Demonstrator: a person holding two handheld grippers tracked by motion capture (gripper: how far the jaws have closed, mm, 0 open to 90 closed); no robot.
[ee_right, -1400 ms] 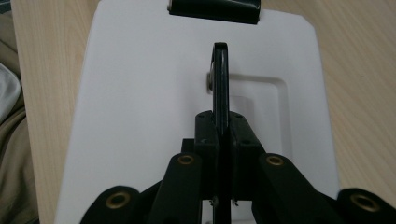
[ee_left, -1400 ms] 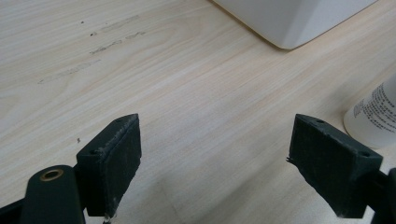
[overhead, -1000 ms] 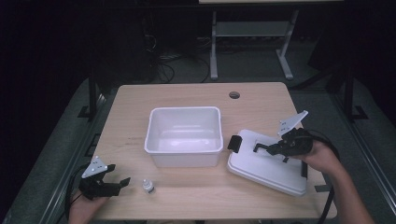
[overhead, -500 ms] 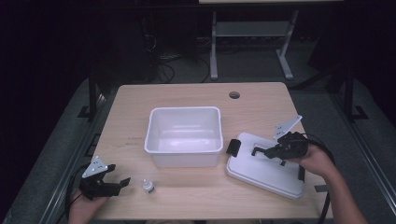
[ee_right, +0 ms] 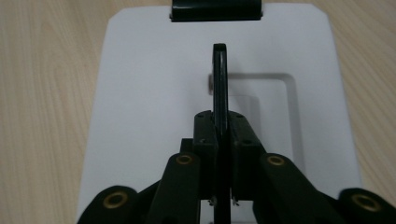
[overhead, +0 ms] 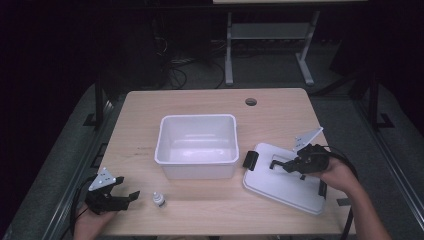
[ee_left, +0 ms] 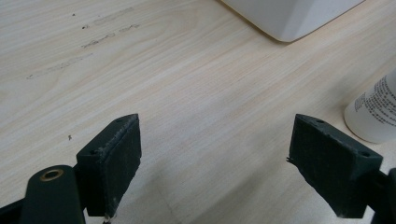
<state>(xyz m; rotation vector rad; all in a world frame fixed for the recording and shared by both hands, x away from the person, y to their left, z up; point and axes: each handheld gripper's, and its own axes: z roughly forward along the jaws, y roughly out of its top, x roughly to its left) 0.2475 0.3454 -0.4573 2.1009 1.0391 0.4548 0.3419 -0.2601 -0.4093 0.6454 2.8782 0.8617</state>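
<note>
The tabletop (overhead: 150,110) is pale wood with fine straight grain. A white bin (overhead: 197,145) sits at the frame's centre. At lower right, the lid (overhead: 290,187) is white with a black handle (ee_right: 220,88) and black clips (overhead: 249,159). Both grippers, left (overhead: 123,194) and right (overhead: 280,165), are black. The small bottle (overhead: 159,199) is white.

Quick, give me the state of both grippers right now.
Left gripper: open, nothing between its jaws, small white bottle beside it.
Right gripper: shut on the black handle of the white lid.
</note>
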